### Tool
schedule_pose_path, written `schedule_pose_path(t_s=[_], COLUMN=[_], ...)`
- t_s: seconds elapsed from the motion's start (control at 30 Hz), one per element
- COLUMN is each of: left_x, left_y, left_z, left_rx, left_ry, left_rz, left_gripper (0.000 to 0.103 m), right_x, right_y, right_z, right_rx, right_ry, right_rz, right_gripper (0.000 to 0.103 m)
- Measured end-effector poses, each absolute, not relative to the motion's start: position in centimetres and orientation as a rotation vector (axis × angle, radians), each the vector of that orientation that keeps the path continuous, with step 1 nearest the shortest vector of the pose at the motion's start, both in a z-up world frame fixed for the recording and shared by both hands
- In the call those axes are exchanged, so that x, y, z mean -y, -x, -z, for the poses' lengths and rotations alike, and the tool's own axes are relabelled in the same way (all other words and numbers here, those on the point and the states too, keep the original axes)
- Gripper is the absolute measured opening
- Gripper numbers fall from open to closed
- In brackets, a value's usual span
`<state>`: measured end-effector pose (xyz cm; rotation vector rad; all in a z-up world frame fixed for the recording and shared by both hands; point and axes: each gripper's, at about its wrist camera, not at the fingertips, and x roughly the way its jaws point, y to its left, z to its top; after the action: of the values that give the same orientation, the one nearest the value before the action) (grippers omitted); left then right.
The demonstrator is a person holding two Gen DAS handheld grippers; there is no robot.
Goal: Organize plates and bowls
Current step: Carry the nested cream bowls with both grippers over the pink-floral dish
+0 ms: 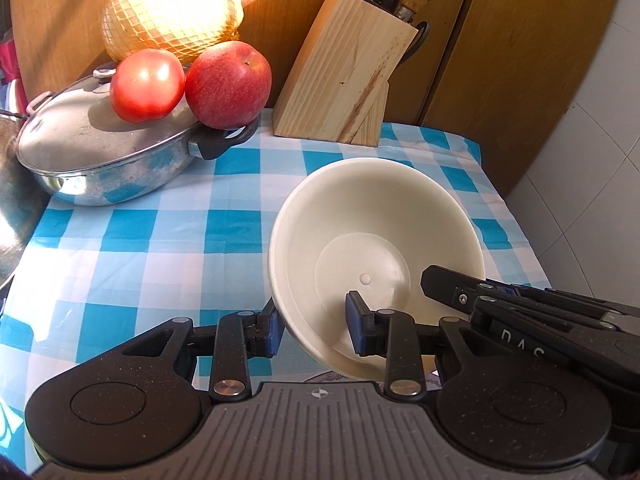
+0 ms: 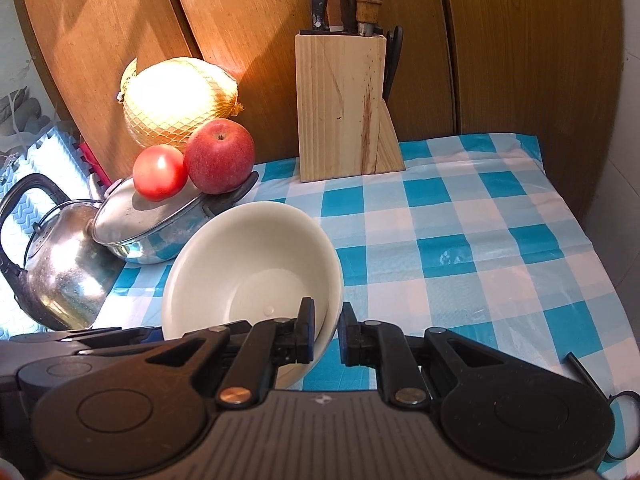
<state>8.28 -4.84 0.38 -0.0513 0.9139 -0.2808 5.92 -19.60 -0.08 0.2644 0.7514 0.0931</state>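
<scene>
Cream round plastic bowl tilted above the checked blue-white counter — left tool and right tool each pinch opposite rims, likely sharing the lift to steady it.

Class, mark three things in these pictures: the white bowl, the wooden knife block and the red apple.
white bowl [image 1: 360, 216]: left wrist view, on its inner wall.
wooden knife block [image 2: 340, 112]: right wrist view, on its front face.
red apple [image 1: 228, 84]: left wrist view, on its sunlit side.
</scene>
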Motion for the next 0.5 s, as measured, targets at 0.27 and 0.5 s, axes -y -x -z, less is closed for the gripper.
schedule_pose_path(t_s=[0.27, 0.5], left_x=[4.3, 3.8], left_y=[-5.4, -3.0], left_z=[-1.1, -1.5], left_rx=[-0.886, -0.868], left_ry=[0.055, 0.052], left_rz=[0.294, 0.301], left_gripper=[0.039, 0.039], right_x=[18.8, 18.0], right_y=[-3.0, -0.6], right_z=[-0.7, -1.0], right_rx=[-0.719, -0.701], right_ry=[-0.229, -0.200], right_rz=[-0.098, -0.103], right_gripper=[0.011, 0.011])
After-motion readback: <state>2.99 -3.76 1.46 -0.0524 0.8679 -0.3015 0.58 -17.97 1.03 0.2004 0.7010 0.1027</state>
